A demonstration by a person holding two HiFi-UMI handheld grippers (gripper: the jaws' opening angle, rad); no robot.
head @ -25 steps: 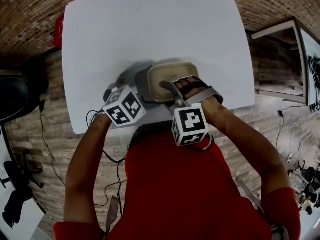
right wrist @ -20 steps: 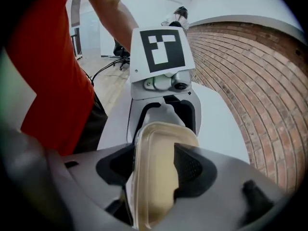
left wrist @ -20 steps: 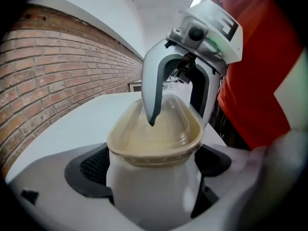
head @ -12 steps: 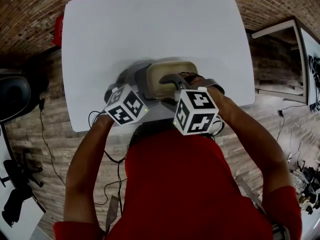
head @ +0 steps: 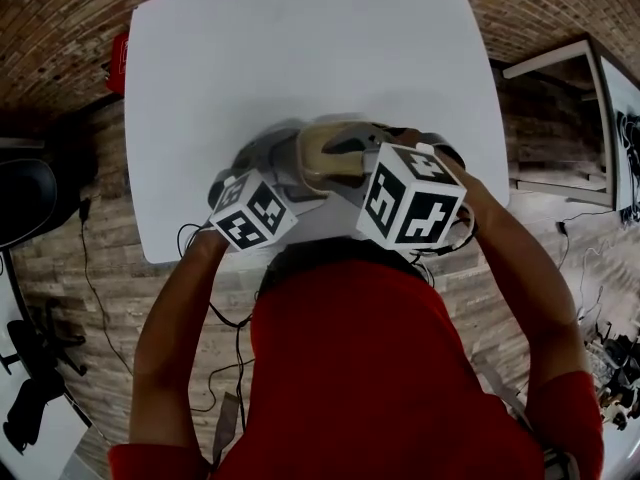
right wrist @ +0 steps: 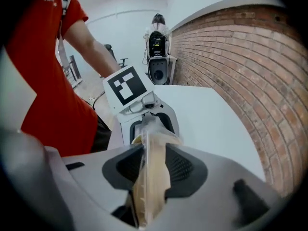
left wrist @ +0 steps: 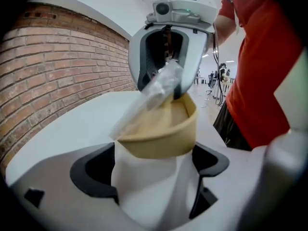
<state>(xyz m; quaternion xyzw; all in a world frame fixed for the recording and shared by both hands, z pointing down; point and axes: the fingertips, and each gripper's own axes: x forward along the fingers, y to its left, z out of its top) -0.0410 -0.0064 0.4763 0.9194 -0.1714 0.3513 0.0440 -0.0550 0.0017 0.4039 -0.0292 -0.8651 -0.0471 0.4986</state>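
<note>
Left gripper (left wrist: pixel 154 177) is clamped round the white lower body of the tub (left wrist: pixel 161 134), one jaw on each side, with the beige rim sticking up above them. Right gripper (right wrist: pixel 149 170) comes in from the opposite side, pinched tight on the far edge of the clear lid (left wrist: pixel 149 95). In the right gripper view the lid runs edge-on between the pads. Beige shows in there too, so I can't tell if it's nipping a bit of the rim as well.

The lid is up on the right gripper's side and slopes down to the tub's near rim, where it looks like it's sitting on or just off the edge.

My take on doing this bit well: the left one just has to be a steady vise, firm enough that the tub doesn't twist but not so hard the thin wall buckles. The right one should pull up and back along the lid's slope, not straight sideways, or the whole tub tips. Thin plastic probably slips easily, so a deep bite on the edge helps.

Both grippers meet over the near edge of the white table (head: pixel 300 58), close to the person's red shirt (head: pixel 380 368), with the tub between them.
</note>
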